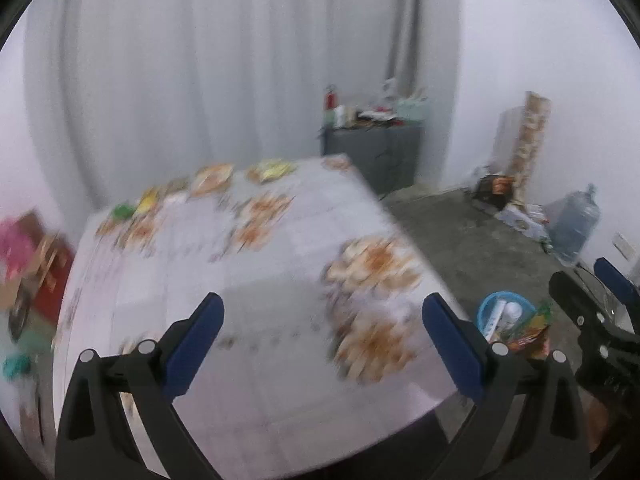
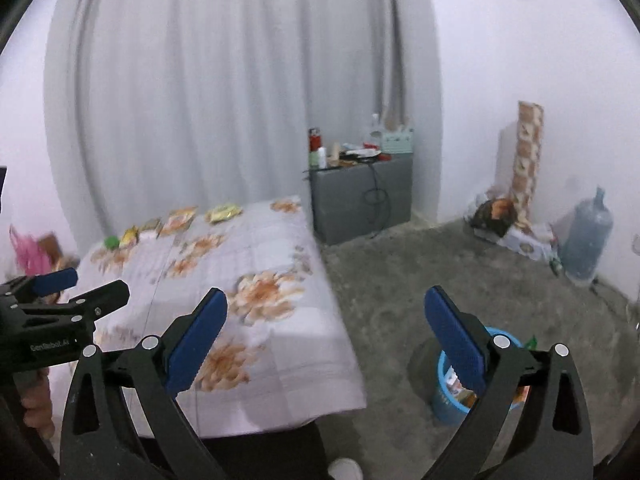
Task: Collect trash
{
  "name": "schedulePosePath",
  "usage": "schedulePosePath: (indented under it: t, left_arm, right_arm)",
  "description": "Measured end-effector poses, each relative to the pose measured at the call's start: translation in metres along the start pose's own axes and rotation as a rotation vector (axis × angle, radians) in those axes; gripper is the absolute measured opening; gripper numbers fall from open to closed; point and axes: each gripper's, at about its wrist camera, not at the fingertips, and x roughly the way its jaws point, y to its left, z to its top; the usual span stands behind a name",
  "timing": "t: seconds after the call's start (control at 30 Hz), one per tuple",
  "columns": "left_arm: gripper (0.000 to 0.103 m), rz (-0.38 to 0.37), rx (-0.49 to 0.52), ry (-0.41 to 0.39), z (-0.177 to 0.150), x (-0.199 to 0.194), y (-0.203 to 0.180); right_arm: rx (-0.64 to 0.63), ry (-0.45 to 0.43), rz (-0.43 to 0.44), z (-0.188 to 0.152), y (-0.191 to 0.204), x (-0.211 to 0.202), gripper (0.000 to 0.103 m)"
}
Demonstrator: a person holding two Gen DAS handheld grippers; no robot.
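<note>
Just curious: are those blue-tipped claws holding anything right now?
No. The left hand-held gripper and right hand-held gripper are both open and empty.

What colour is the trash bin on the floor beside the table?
Light blue; the trash bin shows best in the right wrist view, partly behind a claw finger.

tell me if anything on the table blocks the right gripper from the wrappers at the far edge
Nothing visible does. The right gripper is open and empty; only bare floral cloth lies between it and the wrappers along the table far edge.
</note>
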Motion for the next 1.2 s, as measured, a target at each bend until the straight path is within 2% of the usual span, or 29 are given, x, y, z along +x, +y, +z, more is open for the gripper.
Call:
schedulePosePath:
  t: [0.13, 0.2, 0.33, 0.57, 0.77, 0.93, 1.2]
  left_arm:
    - [0.097, 0.049, -0.027, 0.073, -0.028, 0.003, 0.015]
    - [0.097, 0.073, -0.003, 0.131, -0.039, 0.006, 0.017]
    - [0.097, 0.146, 0.044, 0.164, -0.057, 0.004, 0.023]
    - [0.097, 0.201, -0.030, 0.232, -0.078, 0.005, 0.044]
    - [0.097, 0.257, -0.114, 0.248, -0.082, 0.006, 0.066]
    - [0.097, 0.309, -0.115, 0.241, -0.081, 0.005, 0.070]
    - [0.097, 0.315, -0.085, 0.247, -0.079, 0.008, 0.064]
  right_arm:
    - [-0.066, 0.101, -0.008, -0.015, 0.019, 0.006, 0.095]
    - [-0.105, 0.138, -0.001, -0.024, 0.030, 0.003, 0.095]
    - [-0.143, 0.210, 0.020, -0.041, 0.048, 0.001, 0.095]
    - [-0.088, 0.301, 0.077, -0.062, 0.069, 0.006, 0.095]
    - [-0.153, 0.299, 0.054, -0.067, 0.082, 0.005, 0.095]
    - [-0.120, 0.301, 0.010, -0.064, 0.067, 0.007, 0.095]
    - [-0.117, 0.286, -0.038, -0.056, 0.051, 0.009, 0.095]
